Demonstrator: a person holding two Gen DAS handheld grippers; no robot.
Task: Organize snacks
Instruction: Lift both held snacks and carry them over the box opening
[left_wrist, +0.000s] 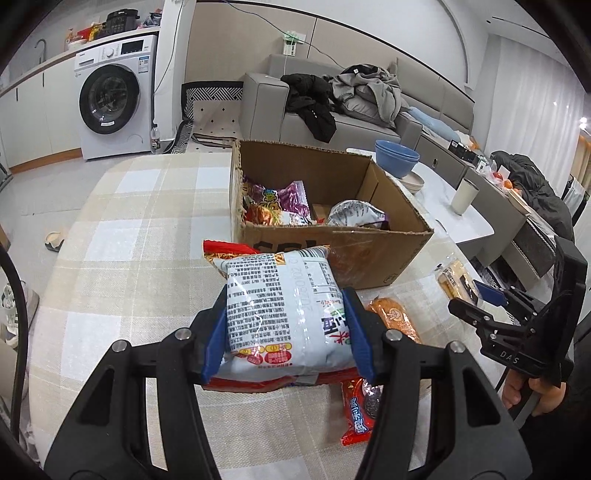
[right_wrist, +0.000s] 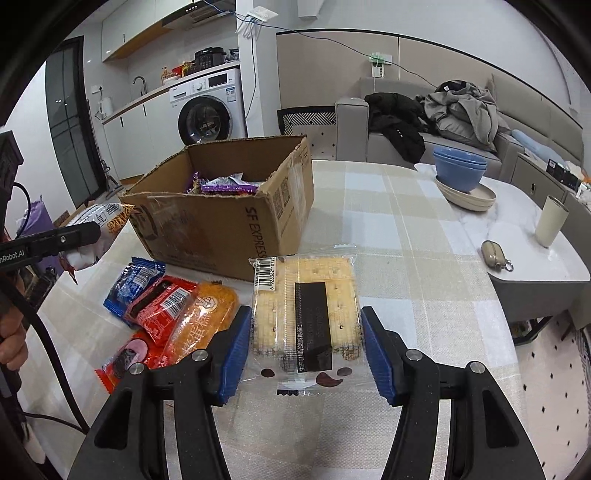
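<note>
Two snacks in hand at once. White noodle-style packet (left_wrist: 280, 317) is pinched across its width by the left gripper (left_wrist: 286, 339), blue pads pressing both side edges so the bag bulges; jaws closed down to packet width, not fully shut. It's off the tablecloth and just short of the cardboard box (left_wrist: 332, 254), near wall right ahead, so I'd judge this as a carry toward the box

Clear-wrapped cracker pack (right_wrist: 306, 317) sits between the pads of the right gripper (right_wrist: 306, 350), both pads at the wrapper's side edges, jaws partly open to pack width, looks gripped. Whether it's clear of the cloth I can't tell for sure. Flat grab across the narrow side makes sense, the wrapper is stiff there and the long axis points at the box

Box is open-topped, already has a purple packet (left_wrist: 291, 195) and a silver bag (left_wrist: 354, 214) inside, room left on the near side

Still loose on the checked tablecloth (right_wrist: 406, 229), just beside the box: orange packet (right_wrist: 203, 321), red packet (right_wrist: 162, 302), blue packet (right_wrist: 135, 282), a red cookie packet (left_wrist: 360, 410) lower down. They're bunched between the two grippers, so easy next picks

Farther out: blue bowls (right_wrist: 460, 168) on a plate, a cup (right_wrist: 552, 221), well apart from the work, no clash likely

Risk: soft packet could slip if squeezed lightly
</note>
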